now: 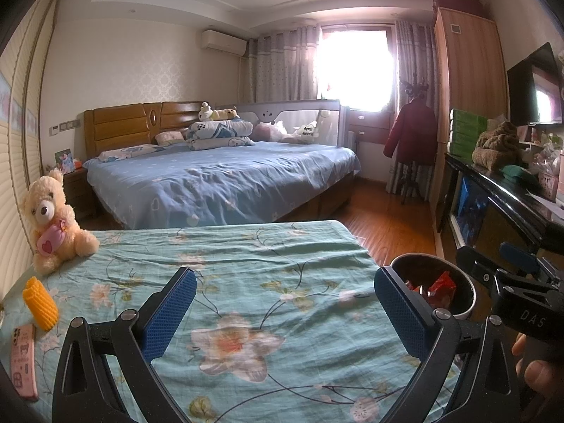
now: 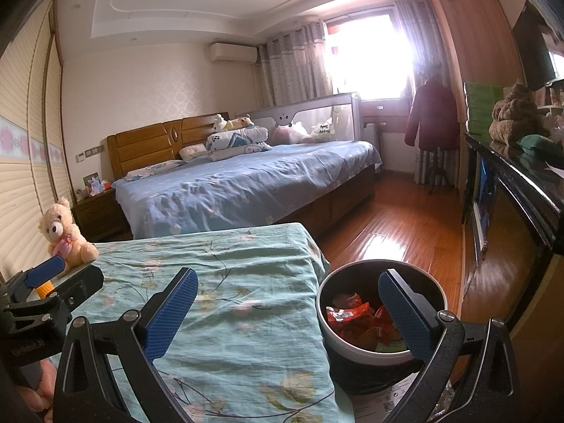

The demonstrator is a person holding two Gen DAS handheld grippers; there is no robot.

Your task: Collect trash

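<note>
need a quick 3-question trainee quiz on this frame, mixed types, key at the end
1. True or false: the left gripper is shut on a red wrapper.
2. Multiple choice: the red wrappers lie (A) on the floral sheet, (B) inside the trash bin, (C) on the blue bed.
3. Fill in: the yellow foam net sleeve lies on the floral sheet between the teddy bear and the pink ____.

Key
1. False: its jaws are wide open and empty, over the sheet.
2. B: they sit in the trash bin beside the sheet's edge, under the open right gripper.
3. phone.
</note>
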